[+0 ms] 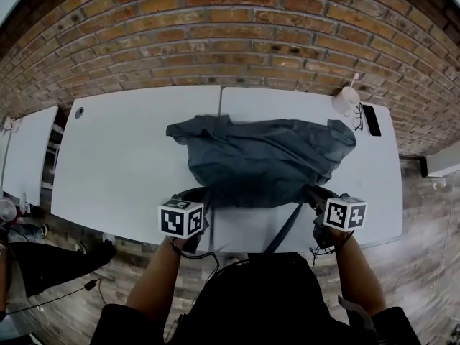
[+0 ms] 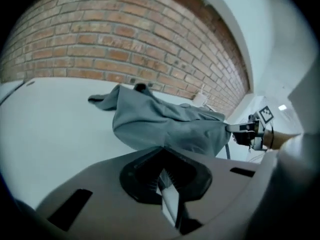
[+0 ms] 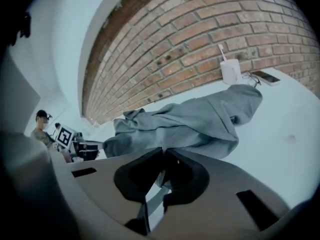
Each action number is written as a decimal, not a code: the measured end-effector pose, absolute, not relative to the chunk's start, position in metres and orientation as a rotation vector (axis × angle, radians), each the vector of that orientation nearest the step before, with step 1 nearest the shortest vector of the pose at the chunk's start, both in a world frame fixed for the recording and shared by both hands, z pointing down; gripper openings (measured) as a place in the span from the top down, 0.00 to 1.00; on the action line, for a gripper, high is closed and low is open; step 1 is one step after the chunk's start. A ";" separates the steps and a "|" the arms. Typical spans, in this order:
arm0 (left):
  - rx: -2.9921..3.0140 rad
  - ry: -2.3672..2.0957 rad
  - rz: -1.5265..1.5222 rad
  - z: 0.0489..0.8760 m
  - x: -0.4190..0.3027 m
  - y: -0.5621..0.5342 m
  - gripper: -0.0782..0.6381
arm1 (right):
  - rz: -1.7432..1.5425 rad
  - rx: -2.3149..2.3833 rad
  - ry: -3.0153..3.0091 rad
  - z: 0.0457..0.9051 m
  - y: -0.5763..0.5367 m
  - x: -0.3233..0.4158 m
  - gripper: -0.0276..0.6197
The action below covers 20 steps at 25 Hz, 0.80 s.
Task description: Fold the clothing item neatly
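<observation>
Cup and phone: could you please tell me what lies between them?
A pair of glasses lies between the cup and the phone, seen in the head view.

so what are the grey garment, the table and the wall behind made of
Grey garment: soft woven or knit cloth, matte; it slumps in loose folds, exact fibre unclear. Table: smooth white top, likely laminate or painted board; no grain shows. Wall: rough red-brown brick with pale mortar lines.

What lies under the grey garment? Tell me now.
Only the white table shows around the garment; anything beneath the cloth is covered, so it cannot be told.
</observation>
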State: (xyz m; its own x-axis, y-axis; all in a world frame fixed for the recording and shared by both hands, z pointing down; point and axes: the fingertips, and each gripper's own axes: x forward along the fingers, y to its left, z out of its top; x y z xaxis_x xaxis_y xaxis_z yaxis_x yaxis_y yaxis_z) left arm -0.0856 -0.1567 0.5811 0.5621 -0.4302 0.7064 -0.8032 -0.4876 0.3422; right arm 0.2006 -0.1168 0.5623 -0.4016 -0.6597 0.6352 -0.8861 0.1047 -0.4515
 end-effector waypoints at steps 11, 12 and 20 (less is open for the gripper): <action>2.263 -0.843 0.954 0.623 -0.117 -0.054 0.88 | 1.167 1.505 -1.982 0.613 -0.021 0.210 0.92; 2.265 -0.832 0.956 0.623 -0.116 -0.045 0.89 | 1.171 1.494 -1.985 0.612 -0.017 0.208 0.92; 2.610 -0.850 1.139 0.599 -0.117 -0.027 0.72 | 0.473 1.352 -2.068 0.570 -0.004 0.200 0.68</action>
State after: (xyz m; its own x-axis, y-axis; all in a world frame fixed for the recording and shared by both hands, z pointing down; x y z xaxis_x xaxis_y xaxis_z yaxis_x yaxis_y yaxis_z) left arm -0.1170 -0.0267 0.5993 0.5457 -0.4340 0.7168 -0.5638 -0.8230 -0.0692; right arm 0.1996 -0.0037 0.5697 -0.2877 -0.6900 0.6642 -0.9101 0.4129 0.0347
